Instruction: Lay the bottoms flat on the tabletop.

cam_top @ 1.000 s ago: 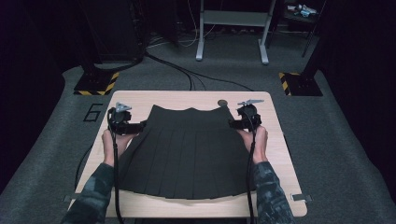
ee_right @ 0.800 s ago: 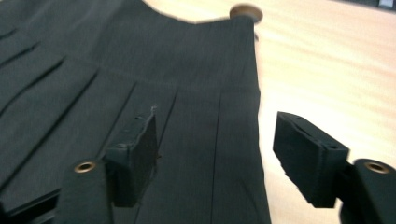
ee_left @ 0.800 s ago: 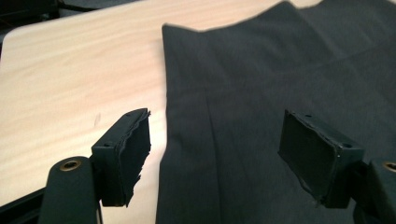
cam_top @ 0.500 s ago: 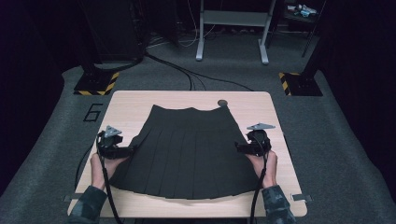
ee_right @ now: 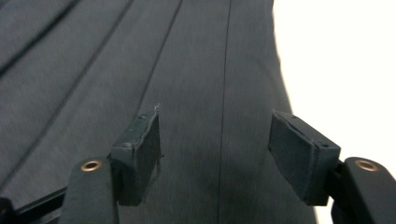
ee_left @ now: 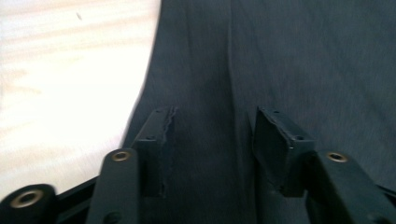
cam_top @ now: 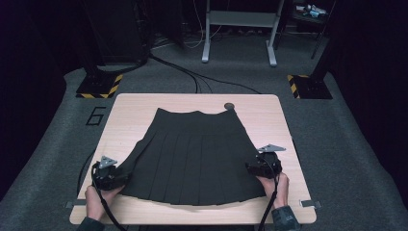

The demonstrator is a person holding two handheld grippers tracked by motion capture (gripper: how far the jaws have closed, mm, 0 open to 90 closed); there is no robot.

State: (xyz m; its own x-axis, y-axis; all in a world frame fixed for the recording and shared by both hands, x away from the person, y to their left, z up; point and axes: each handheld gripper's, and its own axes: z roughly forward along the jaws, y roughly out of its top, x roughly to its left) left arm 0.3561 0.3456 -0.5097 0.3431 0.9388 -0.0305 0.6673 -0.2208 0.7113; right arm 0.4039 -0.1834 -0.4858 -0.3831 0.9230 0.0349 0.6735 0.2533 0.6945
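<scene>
1. Your work piece is a black pleated skirt [cam_top: 192, 161]. It lies flat on the pale wooden table [cam_top: 269, 115], waistband at the far side and wide hem toward you, and it fans out from waist to hem.
2. Straight pleats run from the waistband down to the hem. The hem stops just short of the table's near edge.
3. Your left gripper [cam_top: 111, 177] sits at the skirt's near-left corner, right at the cloth's edge. Its jaws have just been closing, yet they stand apart, with a strip of skirt lying between the pads and neither pad pressing on it.
4. Your right gripper [cam_top: 260, 166] sits at the skirt's right edge, a little farther from the hem. Its jaws have also just been closing and are likewise parted over the cloth, gripping nothing.
5. The high view gives you the whole outline of the skirt and a small dark round disc [cam_top: 229, 106] on the table just beyond the waistband's right end.
6. The left gripper view gives you the fabric's fine weave, a pleat fold between the pads [ee_left: 161, 140], and the skirt's slanting side edge against bare wood.
7. The right gripper view gives you a pleat line running between its pads [ee_right: 303, 154], with the skirt's edge just beyond the right-hand pad.
</scene>
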